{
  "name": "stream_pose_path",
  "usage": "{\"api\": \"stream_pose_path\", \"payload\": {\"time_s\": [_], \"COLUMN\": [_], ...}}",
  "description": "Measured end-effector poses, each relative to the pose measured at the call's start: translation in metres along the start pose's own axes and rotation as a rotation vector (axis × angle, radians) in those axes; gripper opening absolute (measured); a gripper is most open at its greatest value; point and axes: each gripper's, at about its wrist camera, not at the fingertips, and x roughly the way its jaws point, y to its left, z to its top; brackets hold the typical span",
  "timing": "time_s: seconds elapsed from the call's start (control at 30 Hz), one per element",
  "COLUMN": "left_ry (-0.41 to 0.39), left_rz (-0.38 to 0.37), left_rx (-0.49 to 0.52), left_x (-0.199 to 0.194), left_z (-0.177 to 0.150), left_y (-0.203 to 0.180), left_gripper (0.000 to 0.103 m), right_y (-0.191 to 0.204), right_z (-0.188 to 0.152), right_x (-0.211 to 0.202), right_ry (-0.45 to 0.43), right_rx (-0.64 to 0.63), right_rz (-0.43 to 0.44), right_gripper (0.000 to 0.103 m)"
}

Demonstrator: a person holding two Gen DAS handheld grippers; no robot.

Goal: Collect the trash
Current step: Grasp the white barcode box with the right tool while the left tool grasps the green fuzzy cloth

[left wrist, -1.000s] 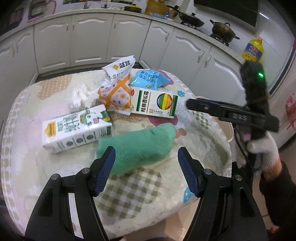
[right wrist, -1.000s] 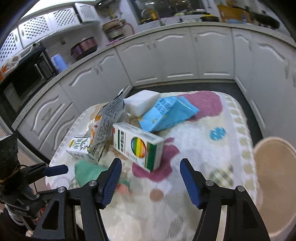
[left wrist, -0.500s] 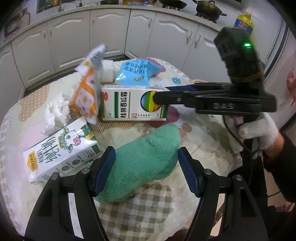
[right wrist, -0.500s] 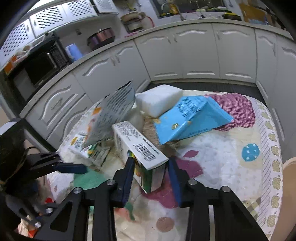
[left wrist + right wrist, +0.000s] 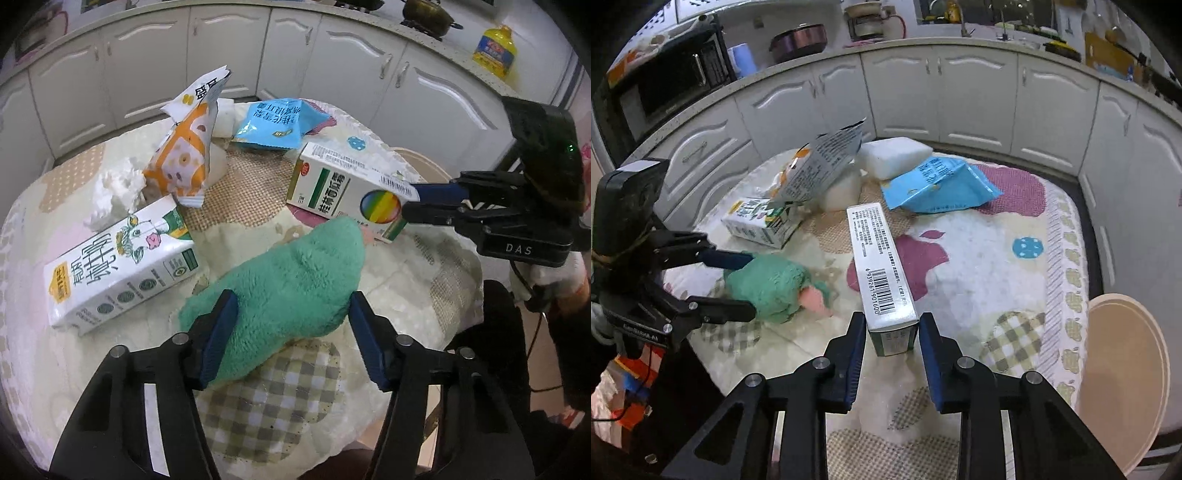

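A fluffy green cloth (image 5: 291,280) (image 5: 768,284) lies near the table's front edge. My left gripper (image 5: 291,332) (image 5: 738,284) straddles it; the jaws are closing and both pads touch its sides. A white and green box with a rainbow circle (image 5: 332,184) (image 5: 875,251) has its near end between the pads of my right gripper (image 5: 892,325) (image 5: 410,201), which is shut on it. Behind are a milk carton (image 5: 118,258), an orange snack bag (image 5: 184,155), a blue packet (image 5: 280,122) and crumpled tissue (image 5: 114,188).
A patterned cloth covers the round table (image 5: 1015,295). A white foam block (image 5: 894,155) lies at the back. A beige round bin (image 5: 1123,369) stands off the table's right edge. White kitchen cabinets (image 5: 975,99) ring the room. A gloved hand (image 5: 554,273) holds the right gripper.
My right gripper closed on the rainbow box and swung its end toward itself. The left gripper came lower over the green cloth and its jaws narrowed onto it.
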Motion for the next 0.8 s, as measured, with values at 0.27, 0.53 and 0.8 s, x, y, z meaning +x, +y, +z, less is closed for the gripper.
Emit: {"api": "stream_pose_path", "payload": {"time_s": [0.27, 0.53, 0.8], "left_ry": [-0.003, -0.002, 0.045], "left_rz": [0.057, 0.037, 0.079], "left_rx": [0.024, 0.075, 0.131], "left_x": [-0.005, 0.000, 0.018], "left_z": [-0.004, 0.005, 0.007], "left_y": [-0.013, -0.002, -0.010], "left_gripper": [0.047, 0.071, 0.065], "right_y": [0.021, 0.013, 0.003], "right_z": [0.024, 0.020, 0.004], "right_x": [0.008, 0.018, -0.002], "right_ry": [-0.037, 0.030, 0.078], "right_rx": [-0.033, 0.021, 0.080], "right_rz": [-0.031, -0.003, -0.012], "right_gripper": [0.050, 0.028, 0.027]}}
